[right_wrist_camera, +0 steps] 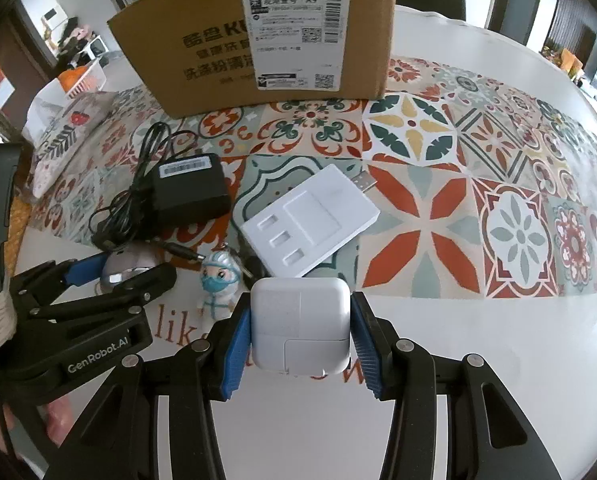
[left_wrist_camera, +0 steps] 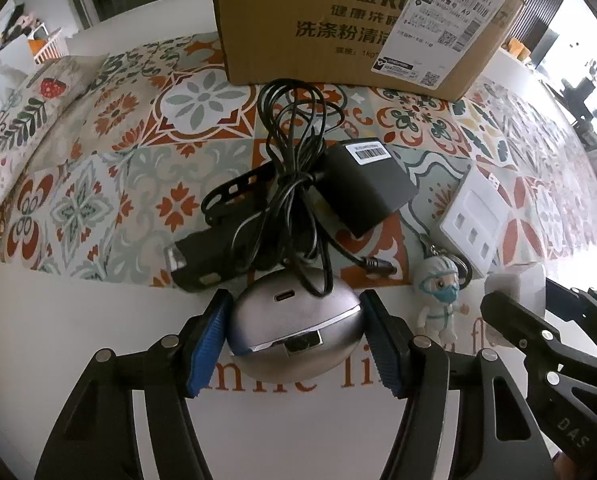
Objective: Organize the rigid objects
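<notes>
The left gripper (left_wrist_camera: 296, 338) has its blue pads against both sides of a silver egg-shaped case (left_wrist_camera: 294, 320) resting on the white table (left_wrist_camera: 98, 340), clamped on it or very nearly so; contact looks complete in the left wrist view. The right gripper (right_wrist_camera: 300, 334) is clamped on a white square charger (right_wrist_camera: 300, 326), just to the case's right. Between them, close beside the case, stands a small figurine keychain (left_wrist_camera: 438, 300) in a protective suit. Draped over the case's far edge is the black cable (left_wrist_camera: 294, 184) of a black power adapter (left_wrist_camera: 362, 184), with a dark car charger (left_wrist_camera: 206, 256) beside it and a white USB hub (left_wrist_camera: 474, 220) further right. Well beyond the case, at the back of the patterned mat (left_wrist_camera: 110, 184), sits the cardboard box (left_wrist_camera: 338, 24), probably the destination. The main risk: the case is smooth and rounded, so it may squirt out of the pads on lifting. The cable lying across it could also snag and drag the adapter, and the neighbouring gripper may knock the figurine over.
</notes>
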{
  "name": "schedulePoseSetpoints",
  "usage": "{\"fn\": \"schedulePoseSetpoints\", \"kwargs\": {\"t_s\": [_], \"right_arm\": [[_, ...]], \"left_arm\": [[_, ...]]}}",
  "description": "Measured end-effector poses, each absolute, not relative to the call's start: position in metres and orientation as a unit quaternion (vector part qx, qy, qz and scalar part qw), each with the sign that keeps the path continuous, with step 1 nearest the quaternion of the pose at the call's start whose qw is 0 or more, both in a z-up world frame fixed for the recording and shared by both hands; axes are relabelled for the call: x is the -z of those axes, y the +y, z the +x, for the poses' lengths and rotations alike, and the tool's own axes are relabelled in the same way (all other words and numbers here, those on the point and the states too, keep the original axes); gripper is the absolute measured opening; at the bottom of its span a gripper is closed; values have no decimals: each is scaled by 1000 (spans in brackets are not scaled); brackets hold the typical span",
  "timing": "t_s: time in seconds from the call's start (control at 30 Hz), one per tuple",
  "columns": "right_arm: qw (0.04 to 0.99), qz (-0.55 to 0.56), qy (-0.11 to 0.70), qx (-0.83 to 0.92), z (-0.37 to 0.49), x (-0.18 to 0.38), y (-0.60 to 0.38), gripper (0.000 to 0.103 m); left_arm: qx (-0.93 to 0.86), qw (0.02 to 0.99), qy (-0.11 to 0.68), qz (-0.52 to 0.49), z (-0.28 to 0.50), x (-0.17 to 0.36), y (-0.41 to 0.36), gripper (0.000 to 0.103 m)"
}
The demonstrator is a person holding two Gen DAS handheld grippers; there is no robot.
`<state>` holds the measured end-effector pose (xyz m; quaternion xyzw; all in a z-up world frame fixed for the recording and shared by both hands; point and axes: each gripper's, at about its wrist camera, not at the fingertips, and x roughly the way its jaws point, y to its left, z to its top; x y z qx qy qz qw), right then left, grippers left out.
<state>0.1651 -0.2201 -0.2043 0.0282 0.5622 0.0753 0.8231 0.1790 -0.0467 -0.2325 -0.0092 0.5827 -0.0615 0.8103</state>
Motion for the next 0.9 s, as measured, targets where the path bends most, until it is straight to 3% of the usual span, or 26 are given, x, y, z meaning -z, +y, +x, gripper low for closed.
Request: {"fn": "schedulePoseSetpoints", "kwargs": {"t_s": [0.9], "right_arm": [[840, 26, 536, -81, 148, 172, -214, 47]], "left_arm": [[63, 842, 536, -9, 154, 183, -32, 64]]}}
